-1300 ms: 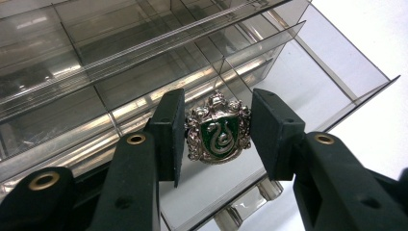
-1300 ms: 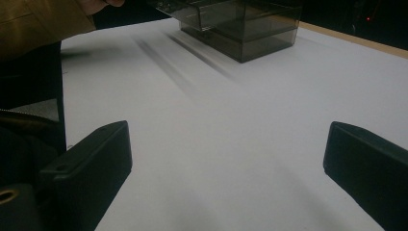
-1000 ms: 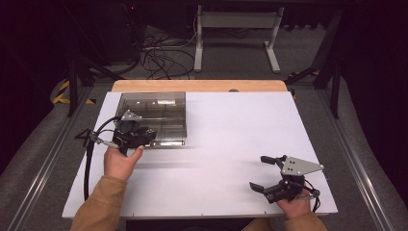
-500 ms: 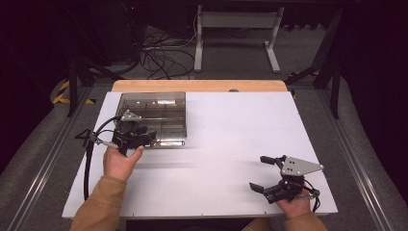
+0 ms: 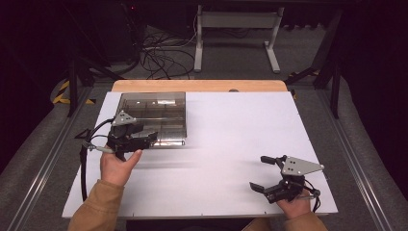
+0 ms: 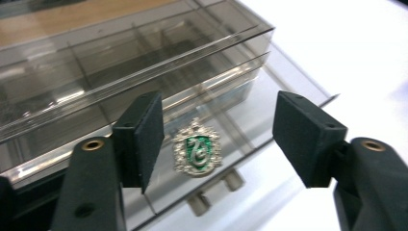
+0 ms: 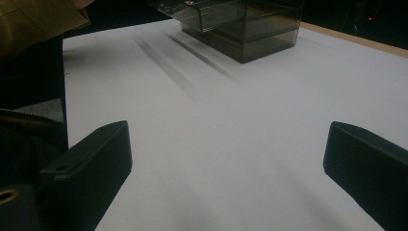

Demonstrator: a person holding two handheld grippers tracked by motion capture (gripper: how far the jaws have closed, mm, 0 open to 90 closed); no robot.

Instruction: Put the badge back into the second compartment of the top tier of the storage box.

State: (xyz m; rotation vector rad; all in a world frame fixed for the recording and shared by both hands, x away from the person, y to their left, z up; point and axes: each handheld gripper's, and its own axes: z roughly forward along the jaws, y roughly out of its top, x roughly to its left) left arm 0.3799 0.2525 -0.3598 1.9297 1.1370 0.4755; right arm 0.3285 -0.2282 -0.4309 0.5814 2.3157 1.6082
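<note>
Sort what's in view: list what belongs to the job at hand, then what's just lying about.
In the job (judging by the left gripper's aim):
- left gripper, open
- smoky clear box
- green-and-silver crest badge in its pulled-out drawer

Lying about:
- right gripper, open, resting apart over white table sheet
- floor cables

The right gripper [image 7: 226, 178] was seen from behind its own two black jaws, which rose from the lower left and lower right corners of the frame and were spread wide, with nothing held between them. Between and beyond them the white table surface [image 7: 250, 125] was shown, crossed in the upper middle by faint dark streaks running diagonally. At the top centre a smoky transparent box [image 7: 240, 24] was set on that surface, well apart from the jaws, with its upper part cut off by the frame edge. A tan sleeve [image 7: 33, 19] was seen in the upper left corner. A strip of wooden edge [image 7: 365, 44] was visible at the upper right.
</note>
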